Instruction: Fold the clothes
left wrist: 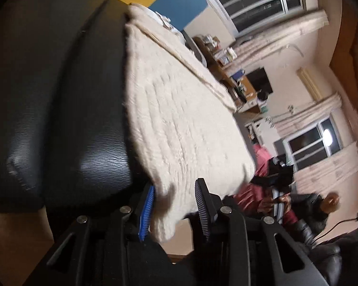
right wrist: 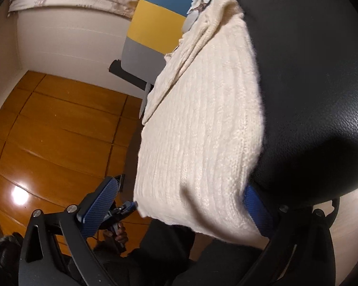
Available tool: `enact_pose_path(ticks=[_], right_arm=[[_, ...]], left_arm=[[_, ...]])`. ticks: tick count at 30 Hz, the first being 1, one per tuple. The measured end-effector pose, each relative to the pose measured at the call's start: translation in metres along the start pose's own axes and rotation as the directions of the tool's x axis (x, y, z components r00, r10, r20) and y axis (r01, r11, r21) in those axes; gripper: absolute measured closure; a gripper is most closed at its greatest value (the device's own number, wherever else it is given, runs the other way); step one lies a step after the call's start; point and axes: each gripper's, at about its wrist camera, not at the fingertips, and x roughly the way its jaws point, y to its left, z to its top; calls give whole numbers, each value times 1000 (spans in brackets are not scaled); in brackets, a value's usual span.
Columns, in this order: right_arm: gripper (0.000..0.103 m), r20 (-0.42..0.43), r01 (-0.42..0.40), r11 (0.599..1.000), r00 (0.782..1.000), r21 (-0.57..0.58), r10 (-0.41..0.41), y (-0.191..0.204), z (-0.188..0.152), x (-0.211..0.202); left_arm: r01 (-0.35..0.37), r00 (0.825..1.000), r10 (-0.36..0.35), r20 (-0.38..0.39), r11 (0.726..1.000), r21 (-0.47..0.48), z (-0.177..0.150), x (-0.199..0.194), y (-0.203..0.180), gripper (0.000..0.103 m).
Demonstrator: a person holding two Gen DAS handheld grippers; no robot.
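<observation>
A cream ribbed knit sweater (left wrist: 179,109) lies over a black leather cushion (left wrist: 59,100). In the left wrist view its near corner hangs between the fingers of my left gripper (left wrist: 175,184). The fabric rests against the blue pad (left wrist: 146,211), while the black ribbed pad (left wrist: 202,209) stands apart from it, so the gripper is open. In the right wrist view the sweater (right wrist: 202,119) drapes off the cushion (right wrist: 317,83). Its lower hem sits between the wide-spread fingers of my right gripper (right wrist: 179,186). The hem touches the right blue pad (right wrist: 260,214) and is clear of the left one (right wrist: 100,205).
An orange wooden floor (right wrist: 55,131) lies below the cushion's edge. Blue, yellow and grey panels (right wrist: 155,23) stand behind the sweater. A person in pink (left wrist: 260,166) sits beyond it, near cluttered shelves (left wrist: 222,54) and curtained windows (left wrist: 312,143).
</observation>
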Motion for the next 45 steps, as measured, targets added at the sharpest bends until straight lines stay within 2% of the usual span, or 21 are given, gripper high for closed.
enact_pose_path(ticks=[1,3,5,6,8,9,11,13,17,19,21,25,29,33,40,45], right_arm=[[0,-8,10,1000,1000,-9,-10,1,0,0],[0,-23,28,999,999,-27,-29,4,-1,1],[13,-22,103,992,994,-67,-104,9,-3,0],[30,-16,154,985,988,-82,-156,9,-4,-3],[80,-5,226,971,974,-75,-227,5,-7,-7],[90,0,261,963,965,-71,-262,3,-8,-10],[90,4,281,956,960,-82,-282,3,-10,-12],[90,6,286,953,958,-98,-287,6,-11,-13],[90,23,246,958,969,-148,-245,26,-4,-10],[90,33,214,962,977,-169,-212,36,3,-9],[90,40,188,965,982,-182,-184,45,13,-7],[90,75,134,972,990,-194,-121,66,37,3],[90,140,81,981,989,-177,-57,77,73,6],[90,195,57,986,980,-158,-26,79,114,18],[90,237,79,995,969,-64,-62,55,189,54],[90,232,152,988,960,32,-156,19,236,80]], left_arm=[[10,1000,-10,0,1000,-3,1,2,-1,72],[10,1000,-10,4,1000,-20,2,3,-1,80],[-24,999,25,29,999,-32,3,-1,0,91],[-41,998,42,48,998,-38,3,-3,2,95],[-63,995,66,72,997,-48,2,-6,4,97],[-64,995,67,77,997,-41,2,-6,3,97],[-51,995,52,86,999,-18,1,-5,-4,98],[18,994,-17,103,1000,-13,6,-8,-10,98],[121,978,-116,173,992,-17,24,-18,-16,98],[172,965,-163,207,985,-26,33,-20,-16,98],[222,943,-209,258,975,-20,50,-25,-19,98],[285,908,-270,321,959,2,90,-26,-25,98],[286,898,-274,345,958,17,139,-19,-27,98],[261,899,-257,355,965,37,187,-5,-31,98],[196,908,-187,374,980,13,271,29,-13,98],[142,921,-115,373,989,-45,313,58,16,98]])
